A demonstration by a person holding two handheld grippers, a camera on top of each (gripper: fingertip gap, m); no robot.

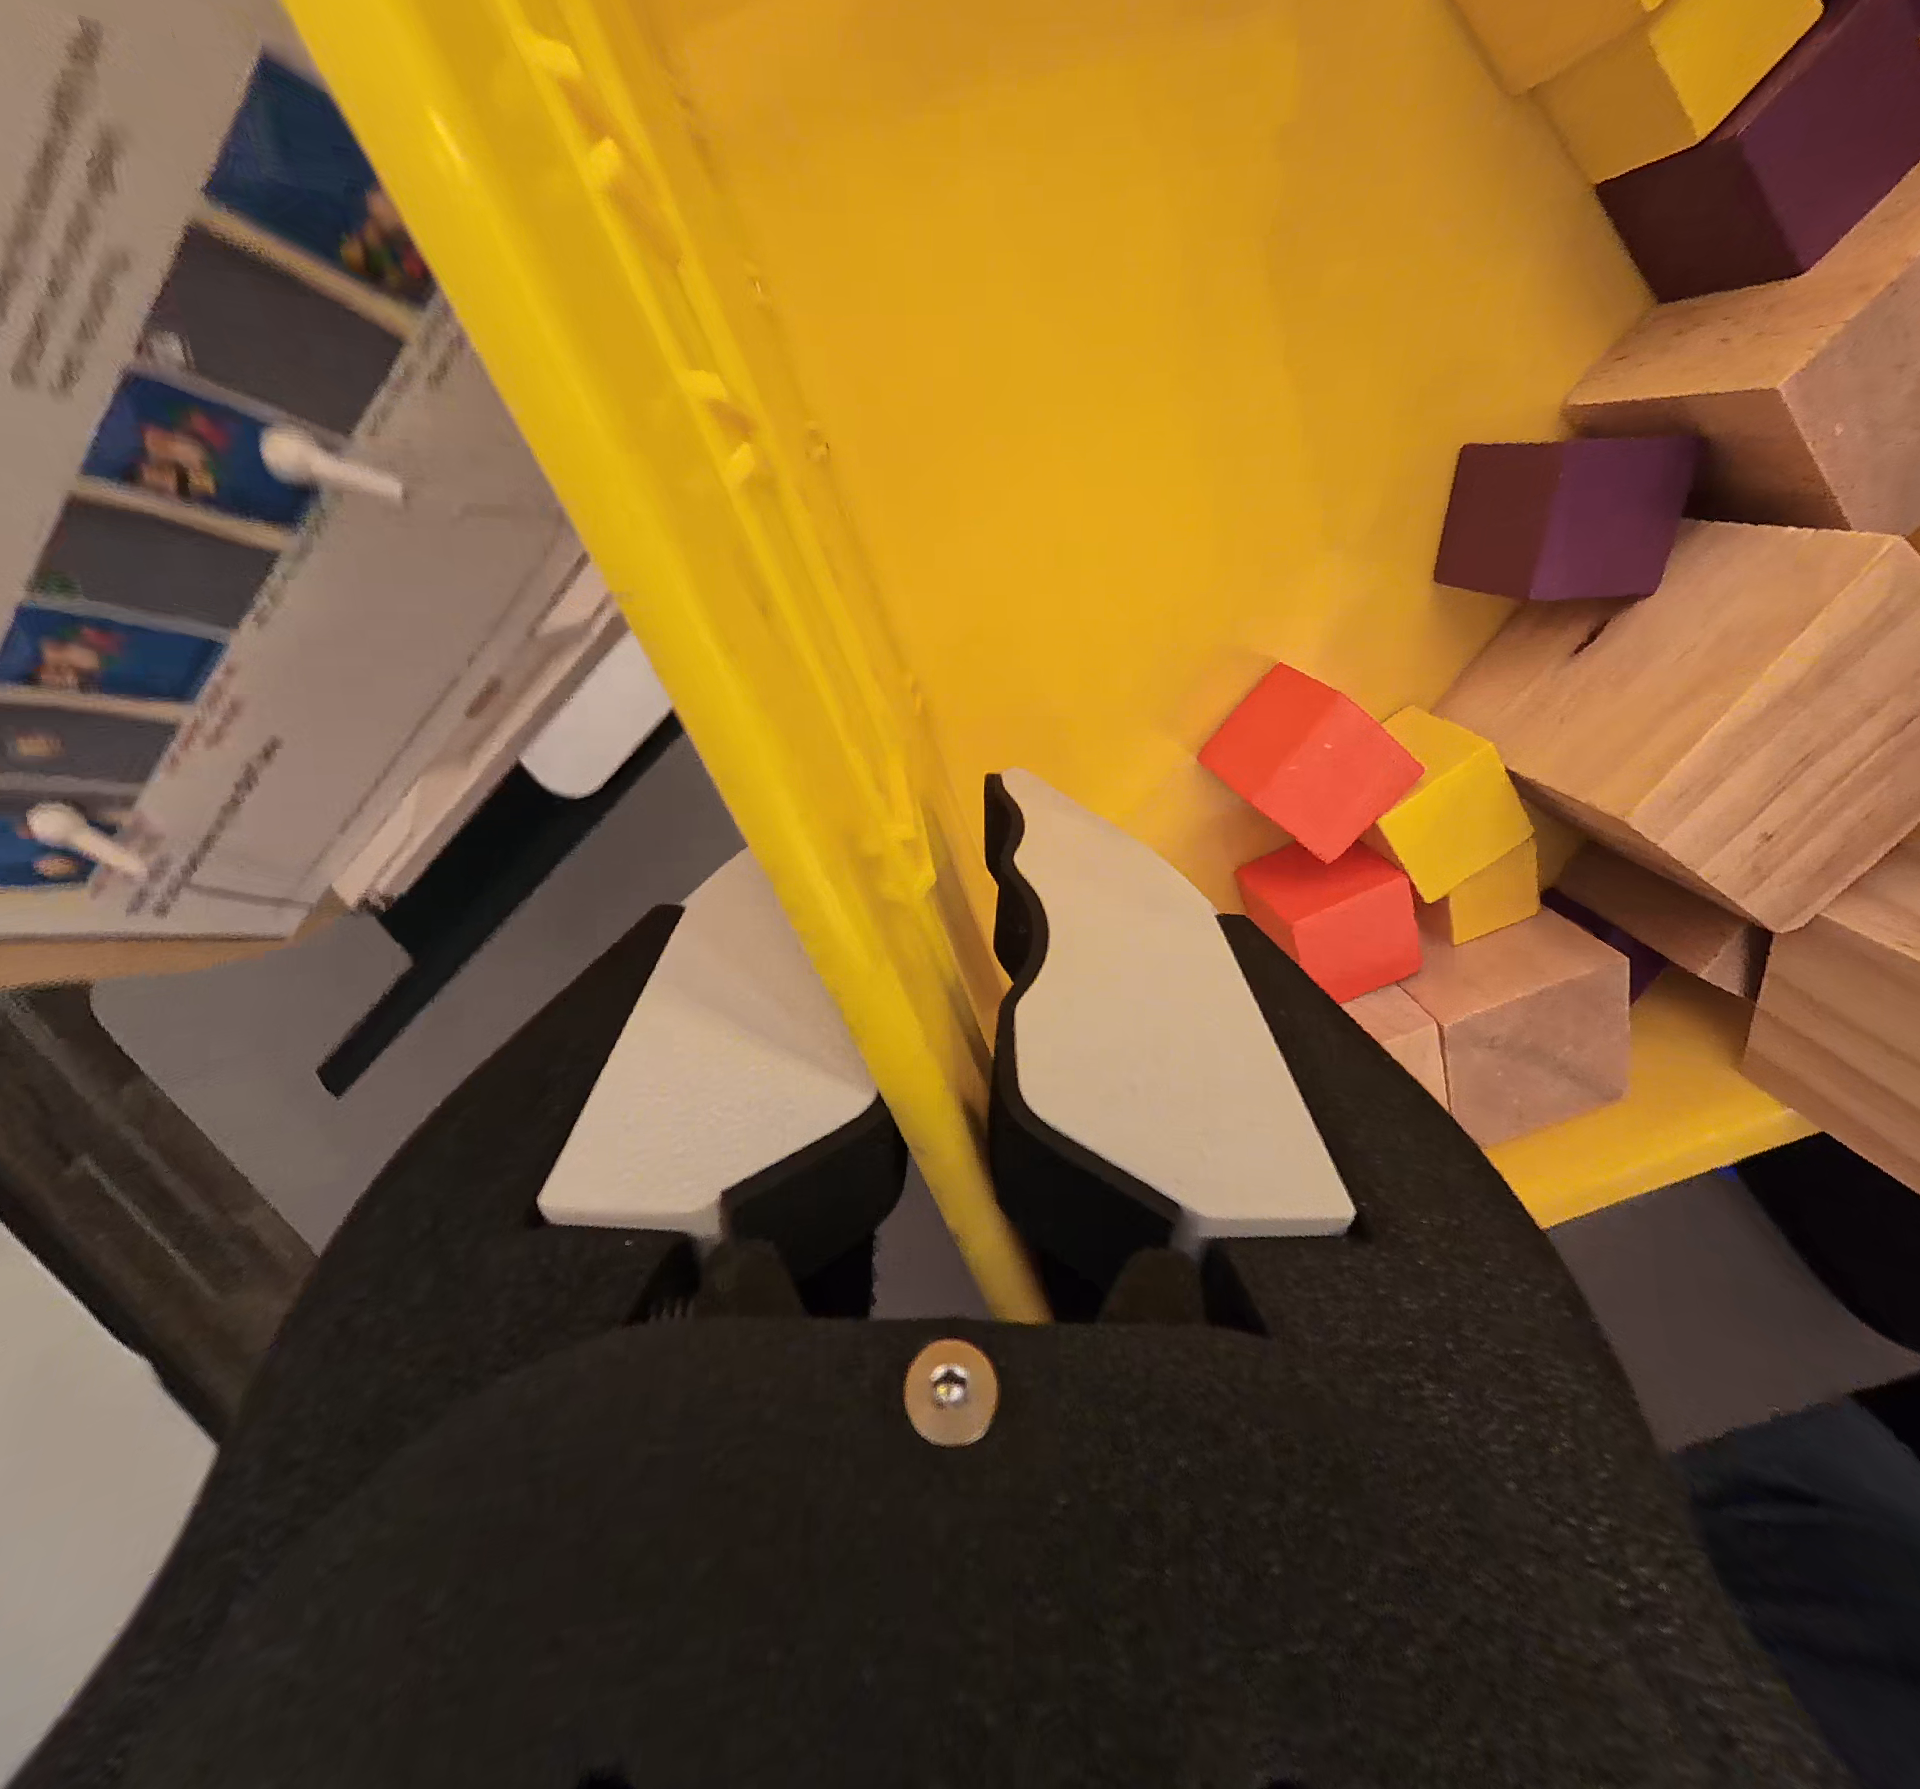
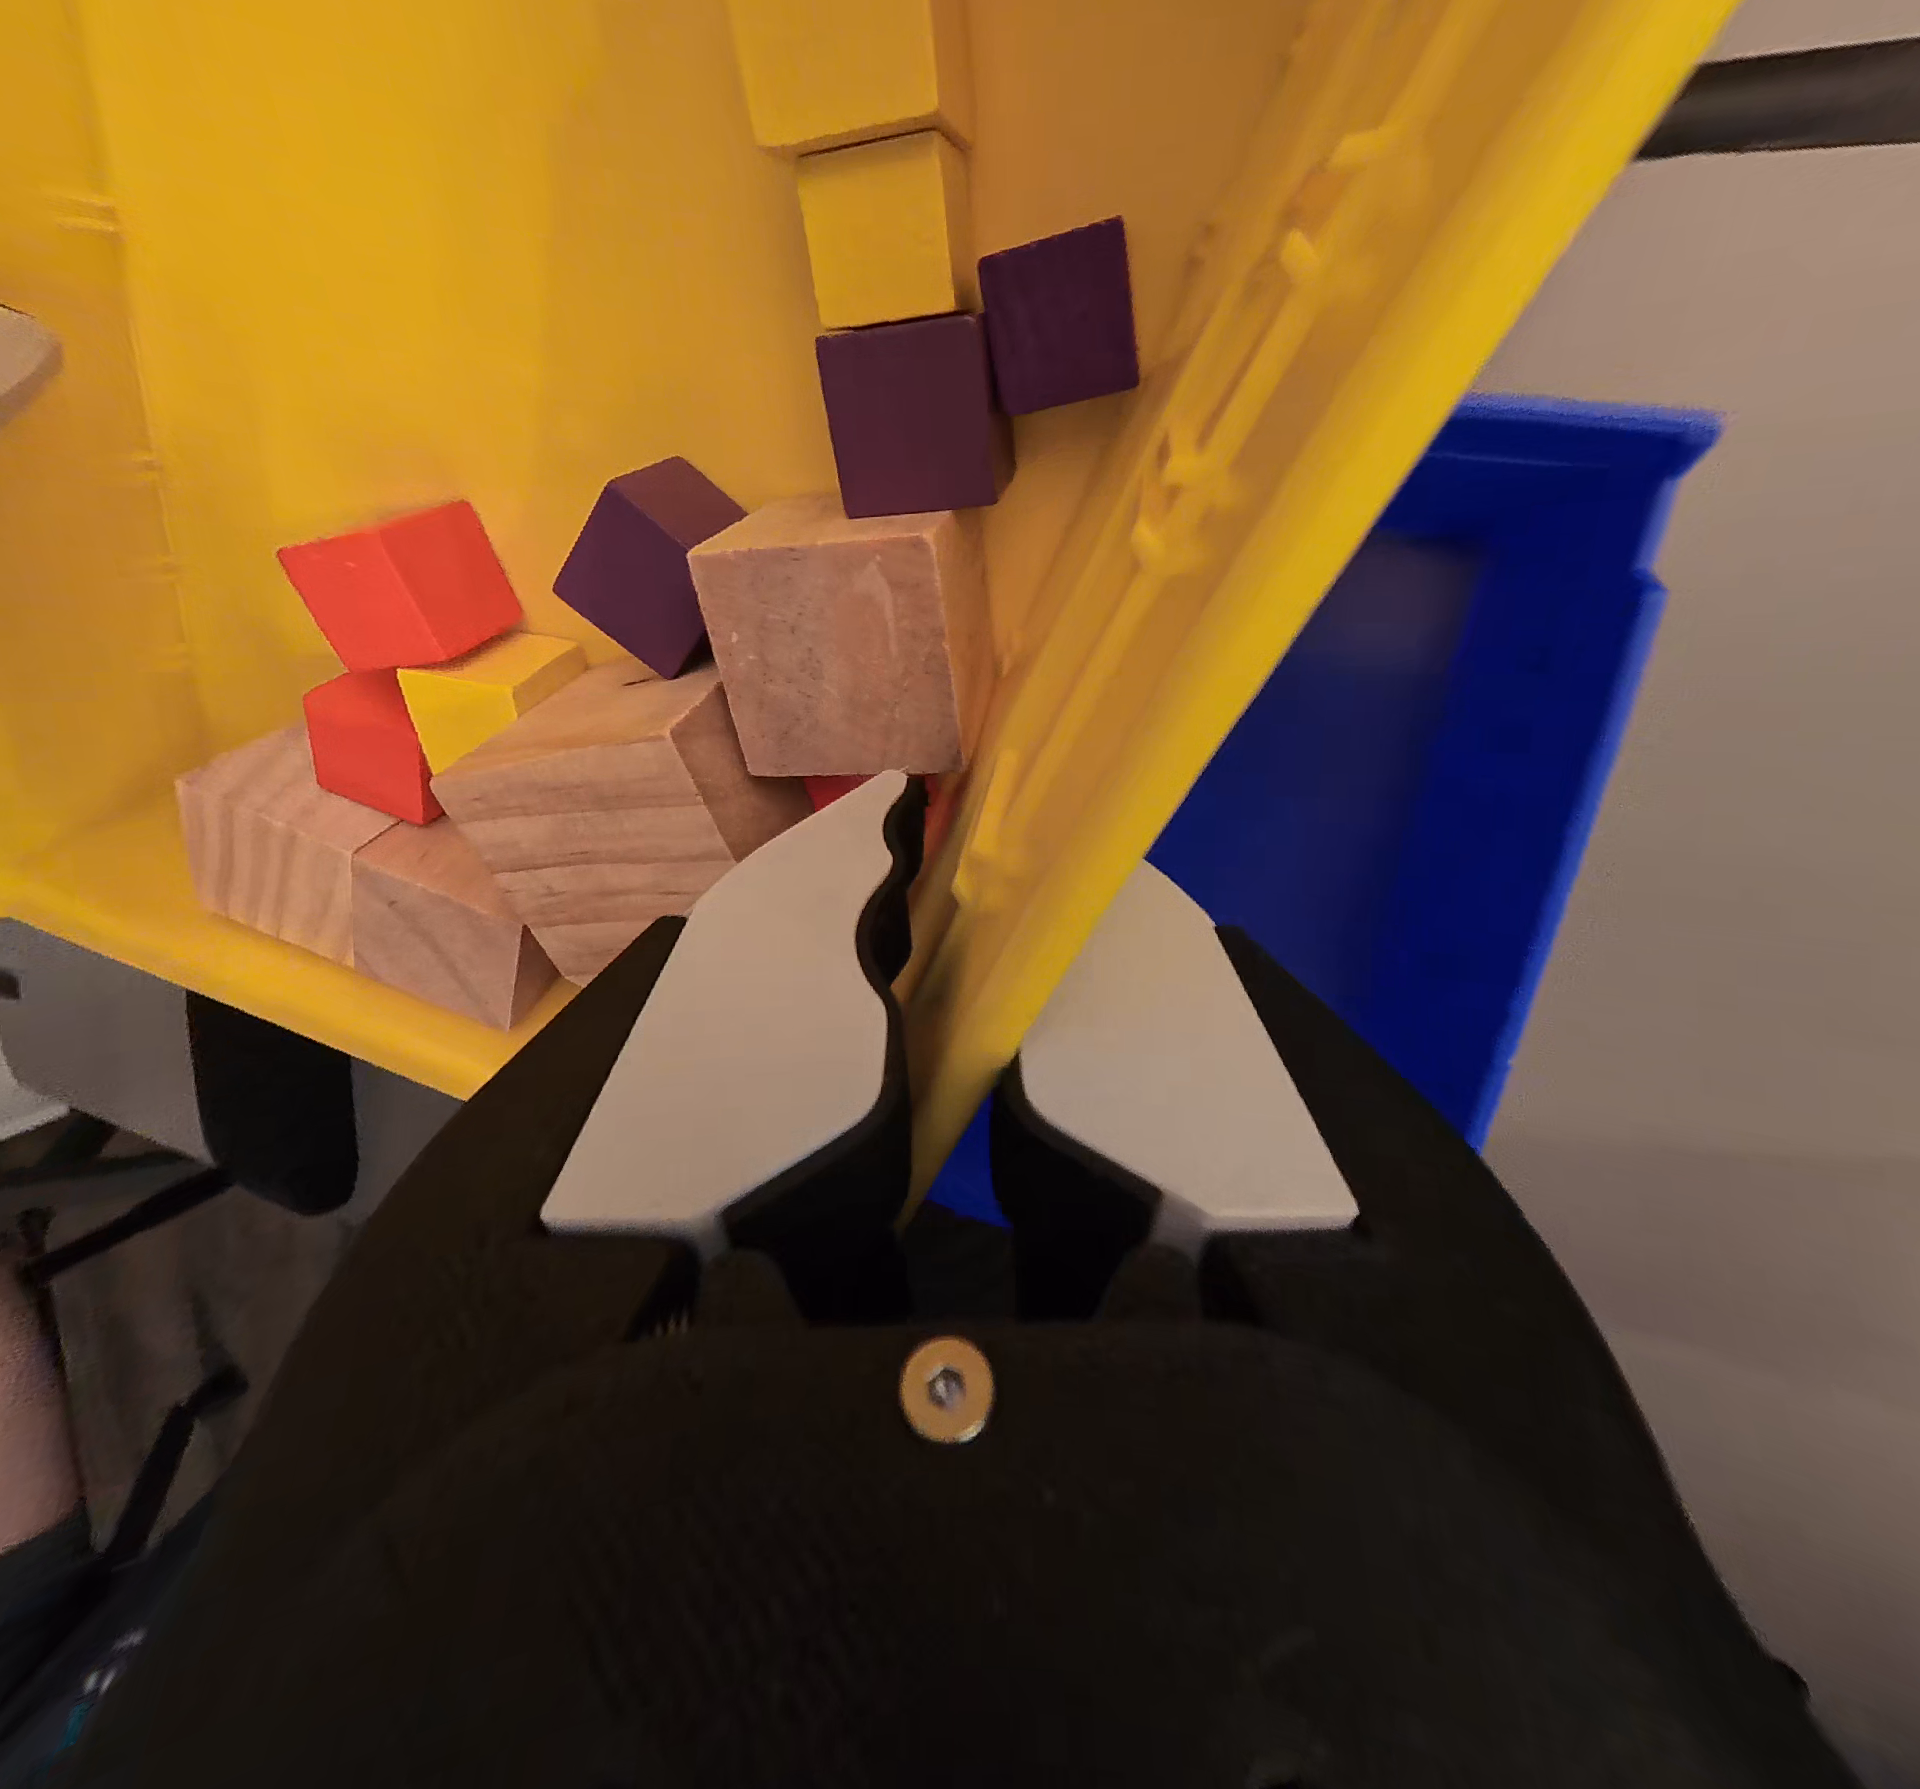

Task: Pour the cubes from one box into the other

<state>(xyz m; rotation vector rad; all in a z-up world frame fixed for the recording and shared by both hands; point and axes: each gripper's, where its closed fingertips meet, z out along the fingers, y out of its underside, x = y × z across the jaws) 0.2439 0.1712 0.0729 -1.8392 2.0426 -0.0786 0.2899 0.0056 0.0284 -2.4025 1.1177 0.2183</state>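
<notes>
A yellow plastic box (image 1: 1039, 337) is held in the air, tilted. My left gripper (image 1: 935, 866) is shut on its left wall; my right gripper (image 2: 956, 866) is shut on its right wall (image 2: 1195, 544). Inside it, several cubes are piled toward one corner: red cubes (image 1: 1304, 757) (image 2: 400, 581), yellow cubes (image 1: 1683, 14) (image 2: 878, 227), purple cubes (image 1: 1558, 518) (image 2: 909, 409) and plain wooden cubes (image 1: 1714, 711) (image 2: 842, 638). A blue plastic box (image 2: 1455, 752) stands beyond the yellow wall in the right wrist view; its inside is hidden.
White shelving (image 1: 208, 492) with blue and dark bins and white pegs stands to the left. A dark bar (image 2: 1766, 103) crosses behind the box at upper right. A person's dark clothing (image 1: 1829, 1531) shows at lower right.
</notes>
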